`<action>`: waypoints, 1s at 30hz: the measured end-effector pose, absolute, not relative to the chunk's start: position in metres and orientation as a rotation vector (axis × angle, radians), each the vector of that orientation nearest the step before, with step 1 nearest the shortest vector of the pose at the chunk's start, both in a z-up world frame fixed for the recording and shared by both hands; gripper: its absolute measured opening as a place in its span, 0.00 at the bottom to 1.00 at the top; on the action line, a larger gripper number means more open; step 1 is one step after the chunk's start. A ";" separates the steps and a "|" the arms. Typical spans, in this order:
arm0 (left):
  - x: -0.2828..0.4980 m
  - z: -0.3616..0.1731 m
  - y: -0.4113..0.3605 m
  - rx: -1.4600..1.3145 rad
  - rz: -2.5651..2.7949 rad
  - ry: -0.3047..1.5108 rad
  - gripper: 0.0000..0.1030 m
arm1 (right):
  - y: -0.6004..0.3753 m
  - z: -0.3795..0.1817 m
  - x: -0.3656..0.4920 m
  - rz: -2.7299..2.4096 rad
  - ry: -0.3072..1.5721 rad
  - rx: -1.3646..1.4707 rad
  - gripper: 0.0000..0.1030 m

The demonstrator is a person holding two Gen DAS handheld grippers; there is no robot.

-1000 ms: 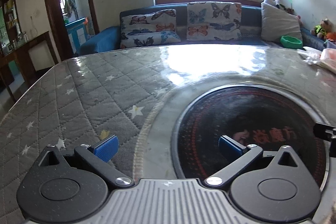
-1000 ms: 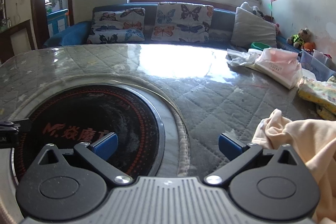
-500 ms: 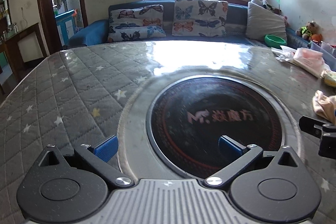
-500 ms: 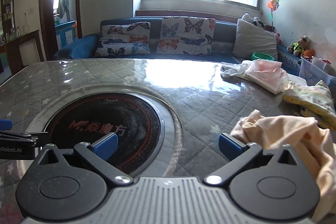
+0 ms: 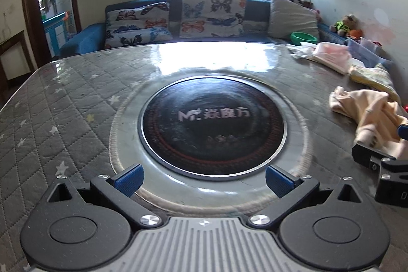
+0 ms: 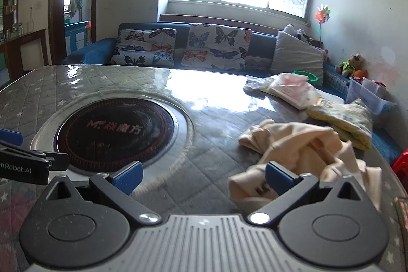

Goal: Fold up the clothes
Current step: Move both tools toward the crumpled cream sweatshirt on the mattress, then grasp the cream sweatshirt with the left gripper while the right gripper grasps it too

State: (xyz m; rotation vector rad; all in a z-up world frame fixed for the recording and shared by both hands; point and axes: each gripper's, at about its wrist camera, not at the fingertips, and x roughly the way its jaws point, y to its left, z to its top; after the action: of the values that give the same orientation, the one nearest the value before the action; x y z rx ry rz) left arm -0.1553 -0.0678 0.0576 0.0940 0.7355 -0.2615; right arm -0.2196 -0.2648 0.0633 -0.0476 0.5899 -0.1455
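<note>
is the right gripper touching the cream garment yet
Cannot tell. In the right wrist view the right gripper is open, its right finger overlapping the crumpled cream garment, but no plain contact or gap shows.

Table [image 5: 76,103] lies bare leftward; crumpled cream garment [image 6: 301,144] (perhaps touching the gripper's [image 6: 202,176] right finger) blocks the right.

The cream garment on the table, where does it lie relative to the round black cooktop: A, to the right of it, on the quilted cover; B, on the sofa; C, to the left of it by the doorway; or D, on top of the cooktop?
A: the cream garment lies crumpled on the quilted cover, right of the cooktop and clear of its rim.
</note>
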 end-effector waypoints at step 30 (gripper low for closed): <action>-0.196 0.079 -0.159 0.272 -0.402 0.726 1.00 | -0.337 0.078 -0.297 -0.253 0.598 -0.074 1.00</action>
State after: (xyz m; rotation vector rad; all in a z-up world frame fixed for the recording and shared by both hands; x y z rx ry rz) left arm -0.1955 -0.1586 0.0793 0.2723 0.7264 -0.4020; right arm -0.2973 -0.3369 0.0780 -0.0739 0.5975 -0.2535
